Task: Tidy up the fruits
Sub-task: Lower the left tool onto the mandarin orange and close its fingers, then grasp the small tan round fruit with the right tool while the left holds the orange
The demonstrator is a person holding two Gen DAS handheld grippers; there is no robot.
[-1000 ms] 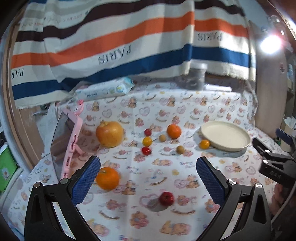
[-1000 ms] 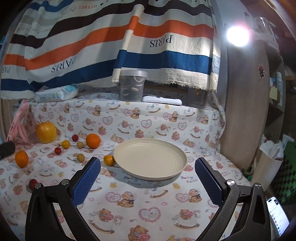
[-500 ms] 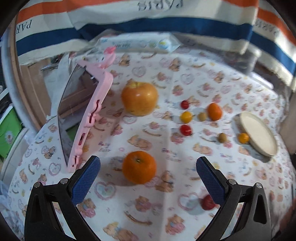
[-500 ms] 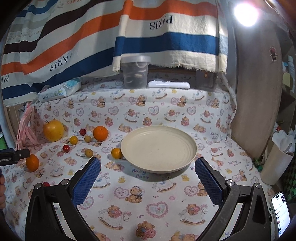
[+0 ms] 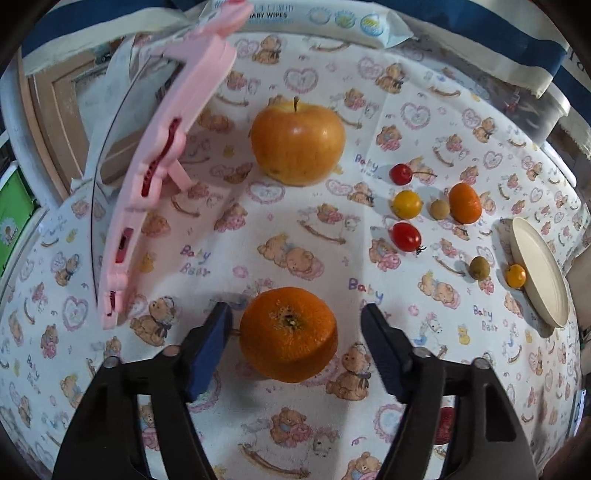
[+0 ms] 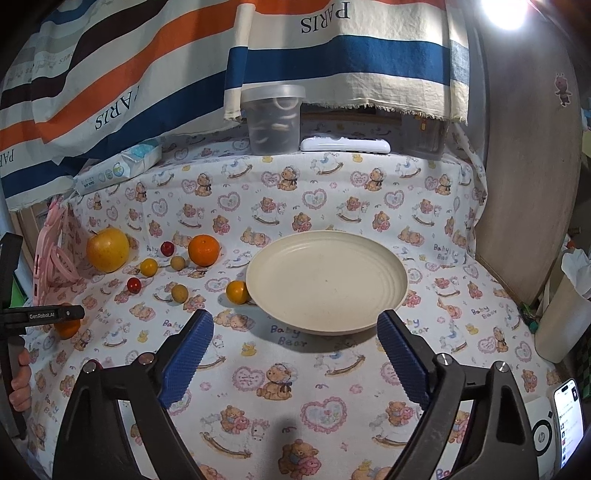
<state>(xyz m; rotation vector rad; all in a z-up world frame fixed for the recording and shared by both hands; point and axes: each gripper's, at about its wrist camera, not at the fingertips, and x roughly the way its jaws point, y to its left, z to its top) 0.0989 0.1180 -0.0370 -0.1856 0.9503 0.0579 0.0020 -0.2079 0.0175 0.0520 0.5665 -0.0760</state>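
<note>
1. Orange [image 5: 288,334] sits on the tabletop [image 5: 295,251], between the blue pads [image 5: 208,347] of the left tool [image 5: 295,343]; small gaps both sides, pads not touching it, tool wide.
2. Landmark: plate [image 6: 327,280]. The orange lies well left of the plate, near the pink-framed mirror [image 5: 147,177].
3. Apple [image 5: 297,142] is far left of the plate, behind the orange.
4. Second orange [image 6: 203,250], red cherry [image 5: 400,174], yellow tomato [image 5: 406,204], red tomato [image 5: 405,236] and two brownish small fruits [image 5: 439,209] are scattered left of the plate.
5. Small yellow fruit [image 6: 237,291] is just beside the plate's left rim.
6. Right tool [image 6: 295,354] is wide, holding nothing, in front of the plate's near rim.
7. Wipes pack [image 5: 314,14] is at the back, left of the plate.
</note>
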